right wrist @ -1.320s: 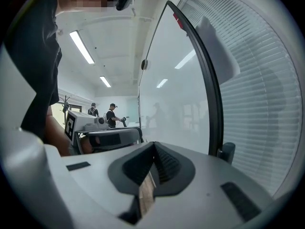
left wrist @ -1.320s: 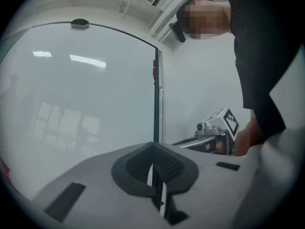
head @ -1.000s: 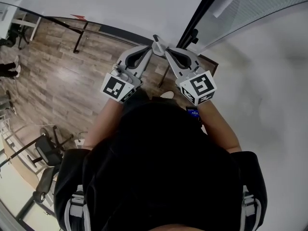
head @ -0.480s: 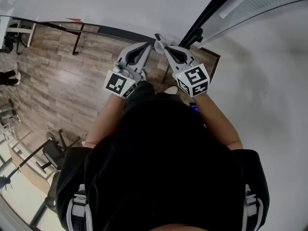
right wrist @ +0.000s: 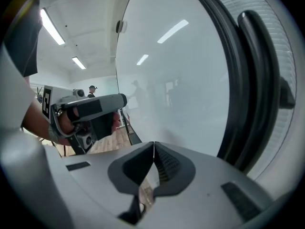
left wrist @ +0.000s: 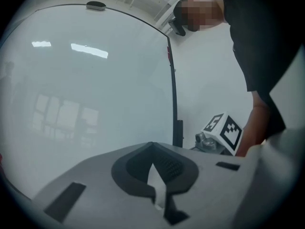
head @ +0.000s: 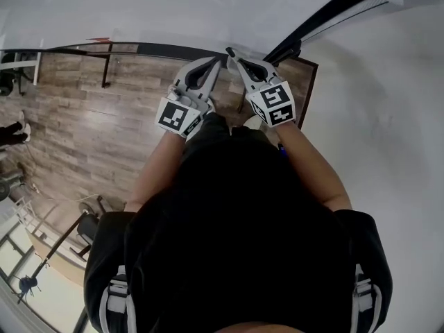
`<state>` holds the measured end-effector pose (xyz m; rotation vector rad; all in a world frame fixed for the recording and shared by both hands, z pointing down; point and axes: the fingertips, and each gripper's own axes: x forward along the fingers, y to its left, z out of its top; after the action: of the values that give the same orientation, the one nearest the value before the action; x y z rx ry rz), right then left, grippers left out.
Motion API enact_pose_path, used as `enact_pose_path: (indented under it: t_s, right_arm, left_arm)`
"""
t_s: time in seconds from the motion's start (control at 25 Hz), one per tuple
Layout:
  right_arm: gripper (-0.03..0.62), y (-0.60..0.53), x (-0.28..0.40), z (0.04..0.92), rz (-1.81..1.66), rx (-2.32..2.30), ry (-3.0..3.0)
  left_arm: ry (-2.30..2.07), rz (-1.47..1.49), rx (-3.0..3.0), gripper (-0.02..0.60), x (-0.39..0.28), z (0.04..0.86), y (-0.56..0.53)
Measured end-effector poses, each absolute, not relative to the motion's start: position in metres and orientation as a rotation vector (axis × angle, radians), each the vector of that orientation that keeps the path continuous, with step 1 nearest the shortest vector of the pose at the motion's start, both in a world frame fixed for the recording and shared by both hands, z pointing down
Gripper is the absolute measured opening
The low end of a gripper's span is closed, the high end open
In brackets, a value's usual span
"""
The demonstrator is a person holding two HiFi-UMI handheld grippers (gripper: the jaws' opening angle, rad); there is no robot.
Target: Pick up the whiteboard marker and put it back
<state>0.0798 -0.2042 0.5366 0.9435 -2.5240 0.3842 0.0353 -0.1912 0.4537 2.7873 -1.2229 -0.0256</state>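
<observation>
Grey left gripper (head: 220,60), right gripper (head: 229,50): closed

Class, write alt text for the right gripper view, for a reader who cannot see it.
The right gripper has its grey jaws shut tip to tip, nothing between them, pointing at a blank whiteboard. The left gripper, held in a hand, shows at the left, and a black frame curves down the right edge.

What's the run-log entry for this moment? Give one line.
left tool: shut, empty | right tool: shut, empty | both facing whiteboard | marker: not in view
</observation>
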Motion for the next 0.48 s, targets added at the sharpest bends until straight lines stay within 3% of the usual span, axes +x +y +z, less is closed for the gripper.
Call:
enact_pose_path:
  t_s: [0.48]
  right_arm:
    - [0.066,-0.223,0.066,0.584,0.431,1.011,-2.378]
  left_arm:
    - [-1.092,-0.011,2.824,0.003,0.026,0.464,-0.195]
